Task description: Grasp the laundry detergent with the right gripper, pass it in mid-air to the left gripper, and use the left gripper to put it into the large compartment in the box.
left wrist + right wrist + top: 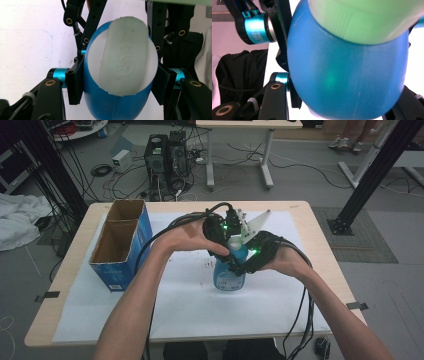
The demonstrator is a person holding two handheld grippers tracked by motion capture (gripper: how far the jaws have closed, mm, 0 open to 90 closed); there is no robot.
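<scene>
A lab: computer towers (166, 157) and tangled cables (125, 182) on the floor.

Both grippers and hands cover the blue bottle's (229, 272) upper part at frame centre in the high view; its label print is too small to read.

Black tongs (231, 251) w/ teal pins, black cables.
</scene>
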